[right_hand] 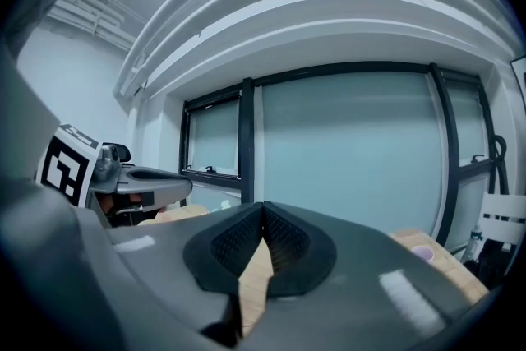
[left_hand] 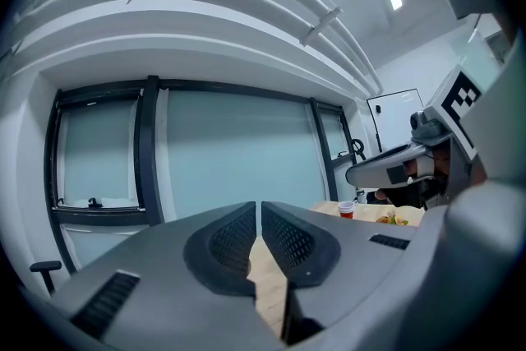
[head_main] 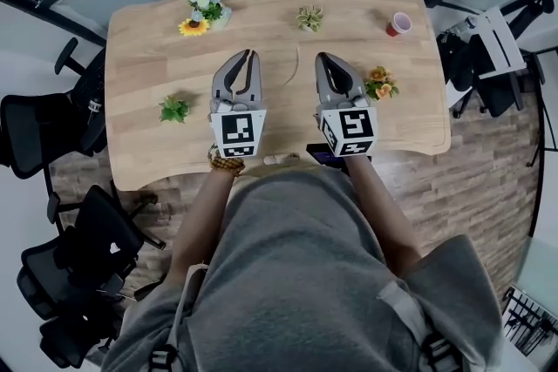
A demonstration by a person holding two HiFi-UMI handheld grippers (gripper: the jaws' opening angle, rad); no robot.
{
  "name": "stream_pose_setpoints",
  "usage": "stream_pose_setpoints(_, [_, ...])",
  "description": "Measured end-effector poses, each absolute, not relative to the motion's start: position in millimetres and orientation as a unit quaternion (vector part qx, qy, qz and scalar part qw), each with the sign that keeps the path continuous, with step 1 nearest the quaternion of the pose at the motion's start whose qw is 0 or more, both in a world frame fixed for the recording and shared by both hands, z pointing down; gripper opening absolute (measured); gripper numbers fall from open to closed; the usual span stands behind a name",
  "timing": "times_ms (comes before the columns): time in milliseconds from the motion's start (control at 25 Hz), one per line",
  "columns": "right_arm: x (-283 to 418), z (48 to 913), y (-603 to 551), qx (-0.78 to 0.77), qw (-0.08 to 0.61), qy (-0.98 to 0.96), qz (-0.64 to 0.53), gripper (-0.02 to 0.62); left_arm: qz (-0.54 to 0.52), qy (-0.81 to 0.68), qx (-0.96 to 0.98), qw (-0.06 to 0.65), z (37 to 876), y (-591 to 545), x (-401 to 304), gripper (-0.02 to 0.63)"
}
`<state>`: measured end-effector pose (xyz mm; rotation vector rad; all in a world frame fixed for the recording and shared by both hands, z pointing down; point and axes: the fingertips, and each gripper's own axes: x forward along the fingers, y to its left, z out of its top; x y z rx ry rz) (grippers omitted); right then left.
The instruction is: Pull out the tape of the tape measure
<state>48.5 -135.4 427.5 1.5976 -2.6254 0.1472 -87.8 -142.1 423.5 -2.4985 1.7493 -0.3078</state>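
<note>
- You are holding the left tongs [head_main: 246,57] above the table [head_main: 148,39], pointing away from you. Their jaws are standing all but together, with only a thin slit between the tips and nothing in it.
- You are holding the right tongs [head_main: 324,58] beside them, near but apart and pointing the same way. Their tips are touching and gripping nothing.
- No tape measure is showing plainly in any view, and no drawn-out tape is lying on the table.
- Ahead of both tongs the table is carrying a sunflower bunch [head_main: 202,13], a small plant [head_main: 309,17] and a red cup [head_main: 399,23]. Orange flowers [head_main: 380,84] are lying just right of the right tongs, and a green sprig [head_main: 174,109] is lying left of the left ones.
- A dark thing [head_main: 324,156] is peeking out at the table's near edge, behind the right tongs and under their marker cube, on your side of them. It may be the tape measure, but too little is showing to tell, and its long axis is hidden.
- If it is, it is lying behind the tips rather than ahead of them, and your right hand is the nearer one.
</note>
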Motion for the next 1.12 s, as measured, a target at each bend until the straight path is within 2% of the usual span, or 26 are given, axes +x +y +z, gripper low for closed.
stream_pose_setpoints(1120, [63,446,-148,0.493,0.068,-0.867,0.035,0.009,-0.131,0.574,-0.808,0.02,452,-140,-92,0.026])
